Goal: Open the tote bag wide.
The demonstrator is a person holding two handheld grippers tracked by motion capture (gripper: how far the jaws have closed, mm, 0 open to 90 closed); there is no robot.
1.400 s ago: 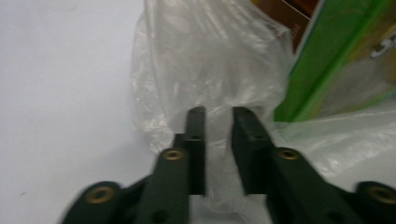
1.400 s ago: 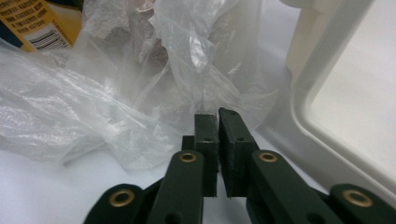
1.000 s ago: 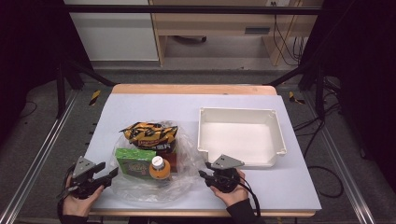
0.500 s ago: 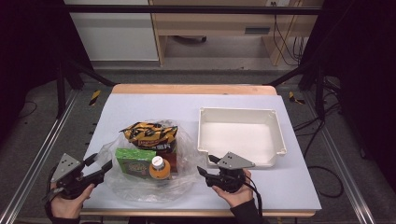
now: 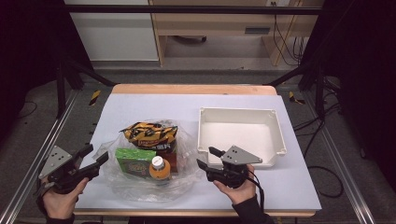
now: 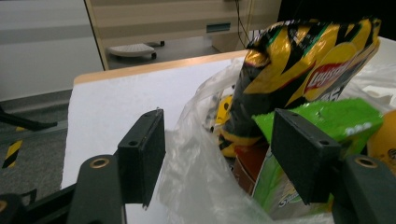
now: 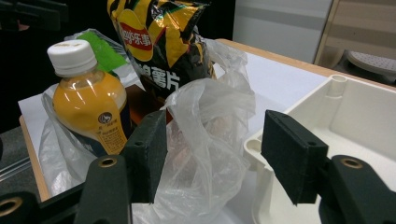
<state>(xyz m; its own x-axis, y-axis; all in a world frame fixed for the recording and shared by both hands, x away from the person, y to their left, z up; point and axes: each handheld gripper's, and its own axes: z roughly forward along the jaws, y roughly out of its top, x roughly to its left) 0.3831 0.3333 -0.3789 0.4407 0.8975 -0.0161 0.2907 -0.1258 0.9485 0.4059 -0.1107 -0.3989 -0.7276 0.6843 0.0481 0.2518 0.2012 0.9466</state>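
I hold my left gripper [image 5: 95, 158] low at the near left corner of the tabletop [image 5: 154, 105], my hand [image 5: 60, 198] under it and its nose pointing right and a little away from me toward the clear plastic bag [image 5: 184, 144]. Its jaws have just been opening and now stand wide; in the left gripper view a fold of the bag's film lies between them, but the pads do not press on it. My right gripper [image 5: 205, 157] sits at the near middle-right, cradled from below in my right hand [image 5: 238, 189], its nose pointing left at the bag's other side. Its jaws have also just been opening and gape wide, with a bunched bit of film showing between them in the right gripper view, again not pinched. The bag lies slack on the tabletop between my two grippers, left of the tray. I count one bag and four things in it: one yellow-and-black crisp packet [image 5: 149, 133], one green box [image 5: 134, 161], one orange juice bottle [image 5: 160, 169] with a white cap, and one reddish-brown pack [image 7: 140, 100] I cannot make out well. One empty white tray [image 5: 280, 135] stands to the right, just beyond my right gripper.
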